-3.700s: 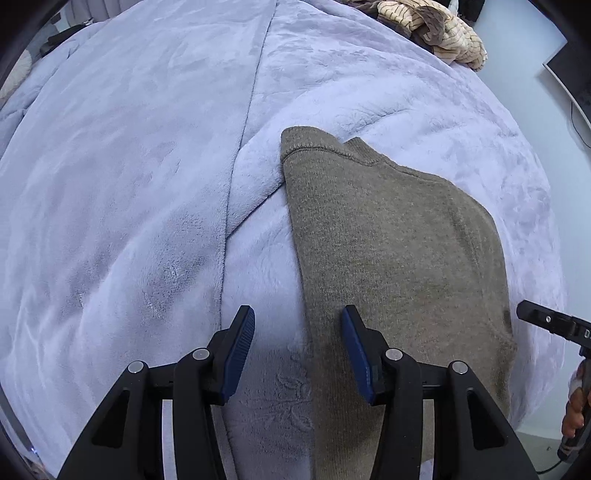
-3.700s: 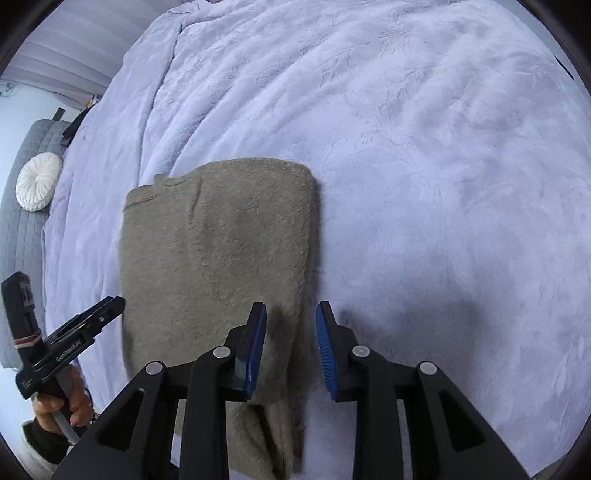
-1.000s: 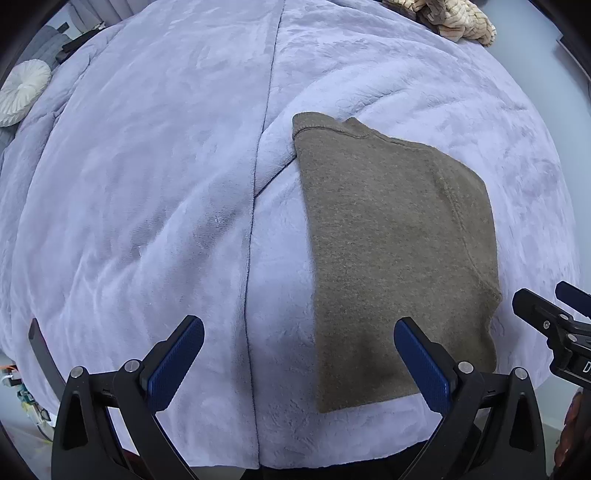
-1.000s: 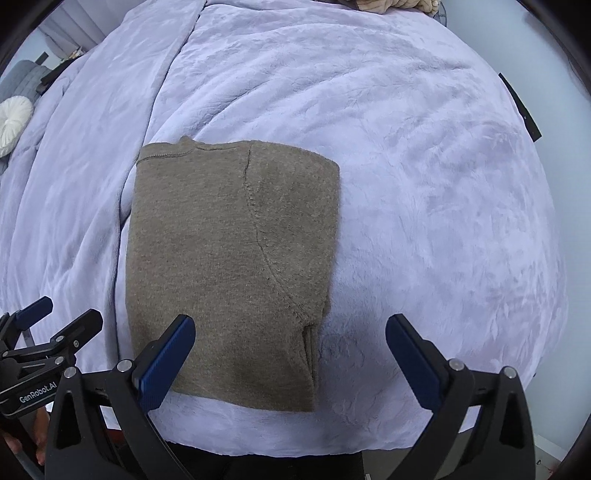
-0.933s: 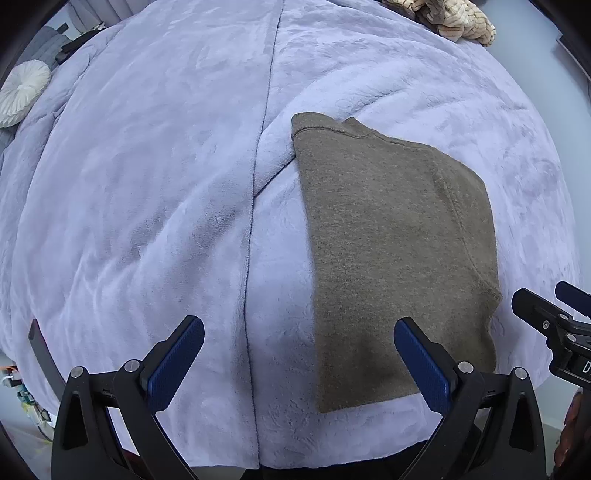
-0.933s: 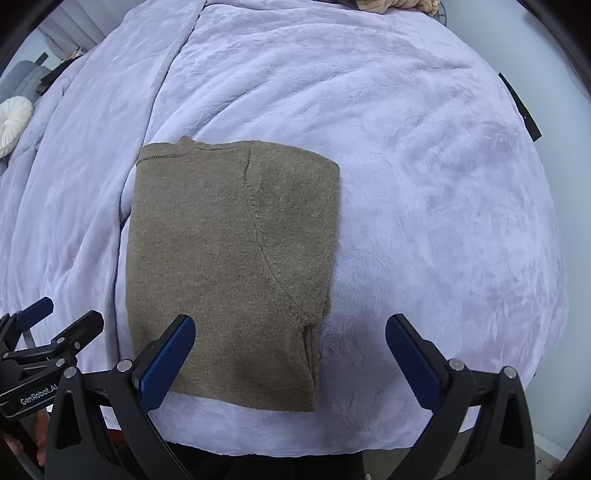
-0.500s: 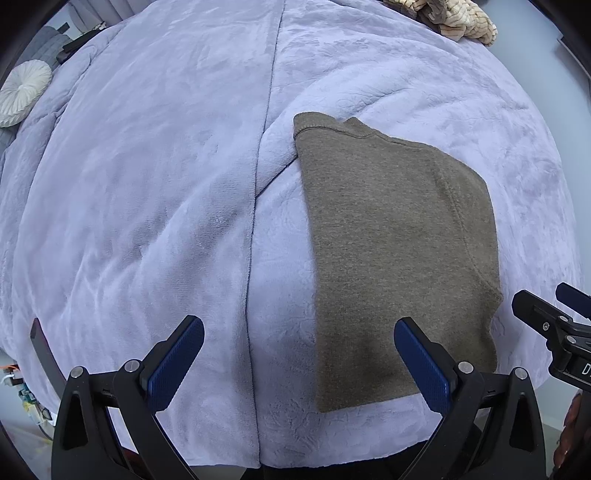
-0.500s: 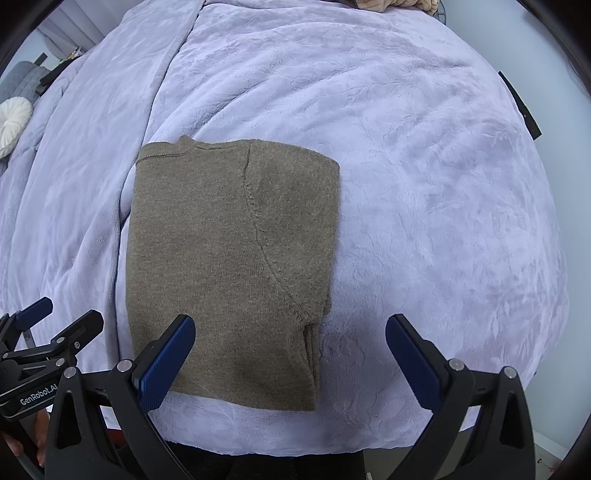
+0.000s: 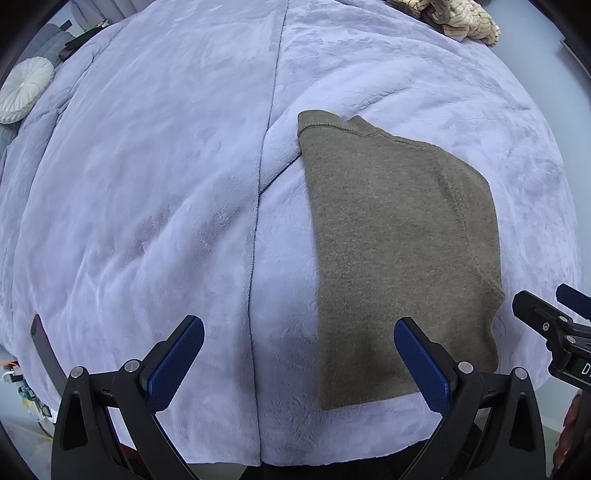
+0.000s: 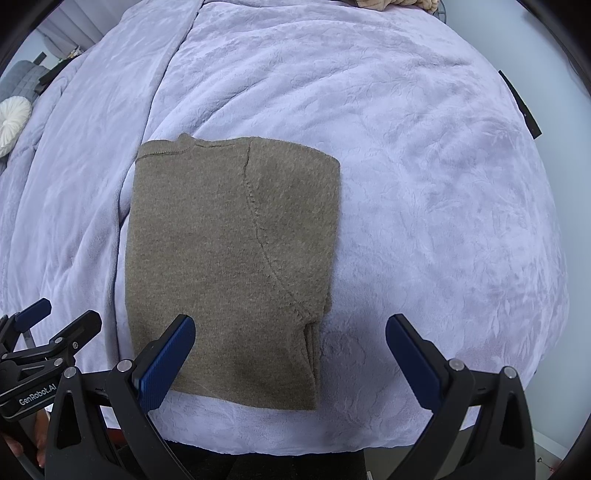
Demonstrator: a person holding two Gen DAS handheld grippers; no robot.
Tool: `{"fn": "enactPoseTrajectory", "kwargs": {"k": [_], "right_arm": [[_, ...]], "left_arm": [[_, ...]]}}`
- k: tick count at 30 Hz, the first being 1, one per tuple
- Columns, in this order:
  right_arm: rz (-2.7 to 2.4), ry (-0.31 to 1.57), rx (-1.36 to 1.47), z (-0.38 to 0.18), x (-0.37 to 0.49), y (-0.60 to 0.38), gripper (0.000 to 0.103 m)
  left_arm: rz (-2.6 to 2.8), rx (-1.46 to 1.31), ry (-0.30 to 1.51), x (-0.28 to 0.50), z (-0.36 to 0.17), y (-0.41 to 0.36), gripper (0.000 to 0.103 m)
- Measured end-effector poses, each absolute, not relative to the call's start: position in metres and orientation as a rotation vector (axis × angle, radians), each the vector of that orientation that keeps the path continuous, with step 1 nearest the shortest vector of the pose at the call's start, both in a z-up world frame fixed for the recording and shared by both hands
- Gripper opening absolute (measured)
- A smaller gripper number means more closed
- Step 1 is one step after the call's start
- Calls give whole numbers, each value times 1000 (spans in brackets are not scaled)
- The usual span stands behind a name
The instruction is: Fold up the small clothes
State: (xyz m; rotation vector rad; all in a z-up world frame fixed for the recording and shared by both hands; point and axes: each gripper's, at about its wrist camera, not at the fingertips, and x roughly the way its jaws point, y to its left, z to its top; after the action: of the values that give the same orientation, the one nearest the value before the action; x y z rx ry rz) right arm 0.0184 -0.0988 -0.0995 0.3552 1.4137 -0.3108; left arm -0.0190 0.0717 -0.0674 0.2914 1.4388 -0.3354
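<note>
Both jaws now spread, clear of folded sweater (image 10: 229,266) edges.

folded sweaters (image 10: 229,258): 1 | grippers: 2 | blankets (image 9: 147,184): 1 | round cushions (image 9: 24,88): 1

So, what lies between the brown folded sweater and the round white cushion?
In the left wrist view, only lilac blanket lies between the folded sweater and the round white cushion; a long seam in it runs across that stretch.

Beige pile (image 9: 458,18) cut by top edge; sweater (image 10: 232,236) underlayers hidden.
</note>
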Motion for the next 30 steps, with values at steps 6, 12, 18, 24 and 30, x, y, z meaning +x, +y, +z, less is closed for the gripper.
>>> {"fn": "enactPoseTrajectory", "kwargs": {"k": [6,12,18,24,30], "right_arm": [[-307,1414,347,-100,17,-95,103],[-309,1414,343,-99,18,-94,103],[-308,1414,342,-99,18,-95,103],[-307,1417,340,-99,19,-93,103],[-300,1424,333,-100,21,-91,103]], "left_arm": [[-329,289,1439,-20,-67,73,103],[-325,287,1440,-21,-67,75,103],[-322,288,1439,-22,-66,75,103],[-316,286,1440,-22,-65,78,103],[-306,281,1444,-22,-65,82,103]]}}
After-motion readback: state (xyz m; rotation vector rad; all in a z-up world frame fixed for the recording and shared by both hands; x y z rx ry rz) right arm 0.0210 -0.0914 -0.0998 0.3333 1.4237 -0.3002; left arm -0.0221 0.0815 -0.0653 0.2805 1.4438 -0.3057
